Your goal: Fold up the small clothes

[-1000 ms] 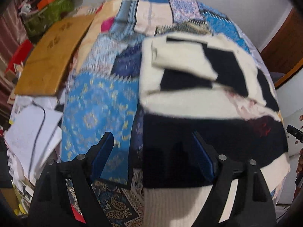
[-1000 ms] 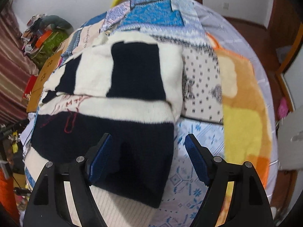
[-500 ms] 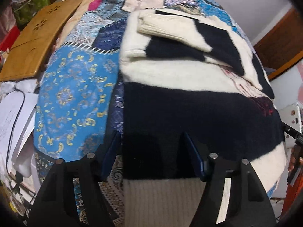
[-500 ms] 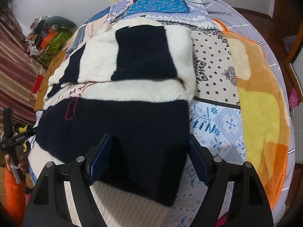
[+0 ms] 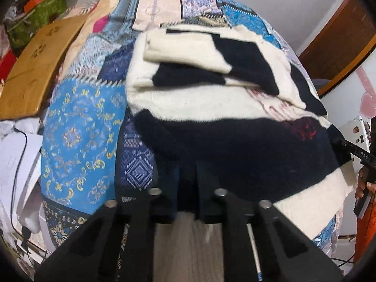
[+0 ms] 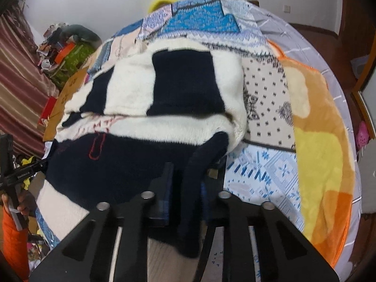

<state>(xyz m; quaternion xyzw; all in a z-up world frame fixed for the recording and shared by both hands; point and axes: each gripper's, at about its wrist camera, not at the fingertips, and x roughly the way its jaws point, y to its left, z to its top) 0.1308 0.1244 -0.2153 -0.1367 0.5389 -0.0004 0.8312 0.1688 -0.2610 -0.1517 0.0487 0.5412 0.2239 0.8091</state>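
A cream and navy striped sweater (image 5: 211, 108) lies on a patchwork quilt, its sleeves folded in over the chest. It also shows in the right wrist view (image 6: 164, 98). My left gripper (image 5: 188, 183) is shut on the sweater's navy bottom band at its left corner, lifted a little. My right gripper (image 6: 185, 188) is shut on the same navy band at its right corner; the cloth bunches up between the fingers. The cream hem hangs below both grippers.
The quilt (image 5: 80, 136) covers the bed. A wooden board (image 5: 35, 70) and clutter lie off its left side. An orange and yellow blanket (image 6: 317, 141) lies to the right of the sweater. A wooden door (image 5: 340, 40) stands at the far right.
Both grippers have closed from open onto the sweater's navy bottom band. The two bottom corners now rise off the quilt.
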